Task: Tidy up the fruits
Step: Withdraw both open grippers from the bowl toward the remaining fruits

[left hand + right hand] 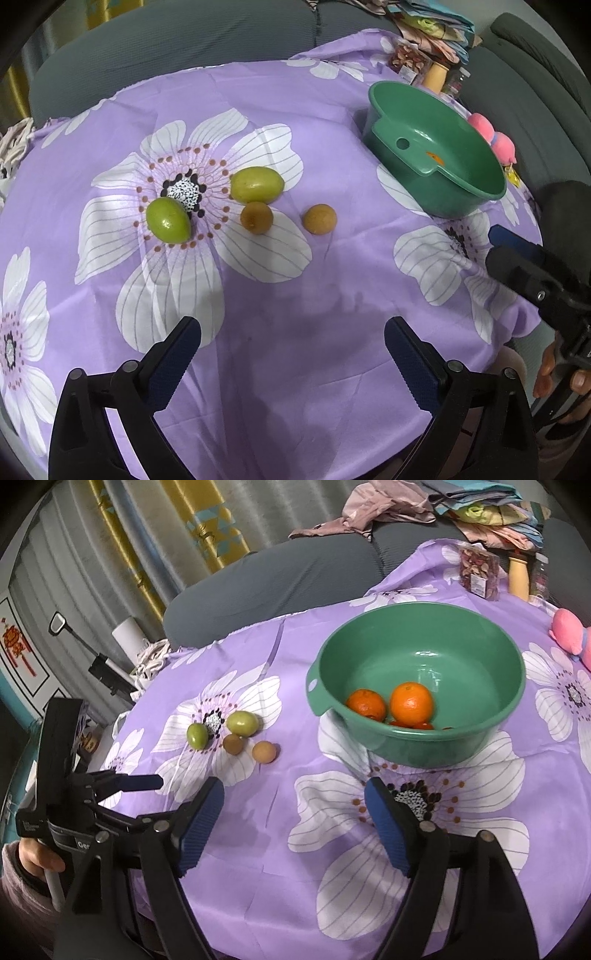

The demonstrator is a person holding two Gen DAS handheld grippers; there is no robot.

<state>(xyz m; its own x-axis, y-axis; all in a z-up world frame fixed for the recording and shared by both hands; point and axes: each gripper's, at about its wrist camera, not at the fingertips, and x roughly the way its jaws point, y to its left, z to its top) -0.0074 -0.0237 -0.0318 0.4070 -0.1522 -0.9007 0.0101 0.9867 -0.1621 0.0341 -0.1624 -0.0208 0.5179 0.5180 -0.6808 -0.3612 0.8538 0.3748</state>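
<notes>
Now, left gripper (pixel 291 354): fingers (pixel 173 363) spread wide, nothing between them, hovering over bare purple cloth near the tabletop's front edge.
Right gripper (pixel 295 827): fingers (pixel 201 823) apart and empty, above a white flower print just in front of the bowl.
Person: a hand (pixel 37 856) with a fuzzy sleeve holds the left gripper's handle; fingertips of the other hand (pixel 554 373) show at the right gripper's handle.
Tablecloth (pixel 332 277): purple with large white flowers, covering the round tabletop.
Loose fruits: two green fruits (pixel 168 219) (pixel 257 184) and two small brown fruits (pixel 256 218) (pixel 320 219) lie in a cluster on a flower print, ahead of the left gripper and well apart from the bowl.
Green bowl (pixel 509 657): stands on the cloth to the right of the cluster, lip with a hole facing the fruits.
Inside bowl: two oranges (pixel 411 703) (pixel 365 703) side by side, with smaller red-orange pieces partly hidden by the near rim.
Far edge: a pink plush toy (pixel 569 631), a packet and a bottle.
Behind: a grey sofa (pixel 295 576) with piled clothes.
</notes>
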